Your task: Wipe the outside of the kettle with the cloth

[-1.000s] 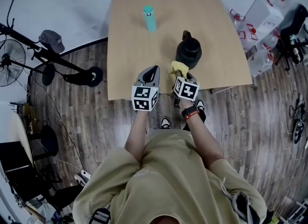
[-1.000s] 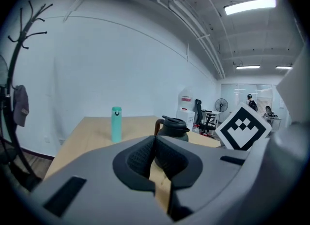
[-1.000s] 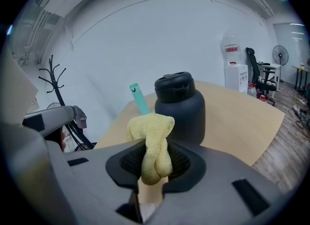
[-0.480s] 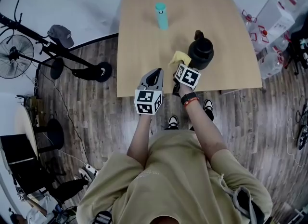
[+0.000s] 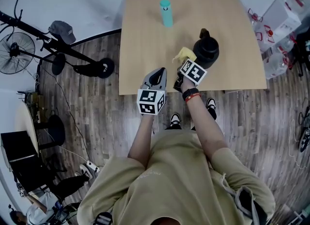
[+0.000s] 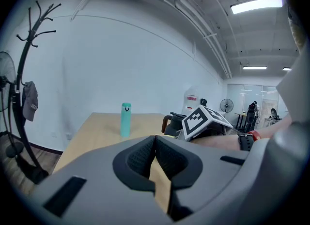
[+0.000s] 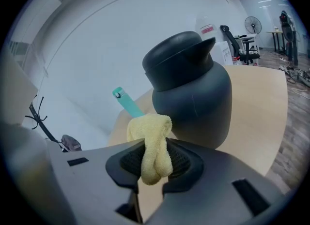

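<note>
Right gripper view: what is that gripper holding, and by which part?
The right gripper is shut on the yellow cloth, pinching a bunched-up fold of it. A wad sticks out past the jaws.

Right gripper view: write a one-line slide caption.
Right claw shut on a bunched yellow cloth, in front of the black kettle on the wooden table.

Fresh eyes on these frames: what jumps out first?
The yellow cloth bunched in the right tongs, held close to the black kettle, which stands right of the middle of the table. Next come the teal bottle, alone at the far side, and the left tongs, shut on nothing by the near edge.
</note>
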`<action>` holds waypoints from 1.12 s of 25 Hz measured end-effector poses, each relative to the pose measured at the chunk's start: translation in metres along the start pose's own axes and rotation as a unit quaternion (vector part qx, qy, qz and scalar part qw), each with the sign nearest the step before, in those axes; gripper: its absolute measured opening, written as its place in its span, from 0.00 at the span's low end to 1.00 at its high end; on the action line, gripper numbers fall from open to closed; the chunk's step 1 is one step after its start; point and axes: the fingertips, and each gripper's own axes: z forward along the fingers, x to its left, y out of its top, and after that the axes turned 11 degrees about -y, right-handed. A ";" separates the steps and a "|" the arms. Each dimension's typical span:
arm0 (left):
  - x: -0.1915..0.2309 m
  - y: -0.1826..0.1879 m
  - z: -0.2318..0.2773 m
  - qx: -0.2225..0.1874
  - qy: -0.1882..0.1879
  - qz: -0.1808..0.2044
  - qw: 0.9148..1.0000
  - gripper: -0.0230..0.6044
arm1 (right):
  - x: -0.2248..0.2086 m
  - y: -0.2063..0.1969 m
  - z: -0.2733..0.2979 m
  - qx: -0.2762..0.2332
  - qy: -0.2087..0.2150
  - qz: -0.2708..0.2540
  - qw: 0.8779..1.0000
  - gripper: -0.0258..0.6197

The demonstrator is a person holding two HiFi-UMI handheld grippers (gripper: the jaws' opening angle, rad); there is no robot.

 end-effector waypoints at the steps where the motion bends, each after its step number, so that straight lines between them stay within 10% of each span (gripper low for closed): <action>1: 0.000 -0.001 0.001 0.001 -0.001 0.000 1.000 0.07 | -0.001 0.000 0.000 -0.001 0.000 0.007 1.000 0.18; 28: -0.035 -0.006 0.029 0.009 -0.046 0.011 0.999 0.07 | -0.056 -0.009 -0.028 -0.002 -0.004 0.033 0.999 0.18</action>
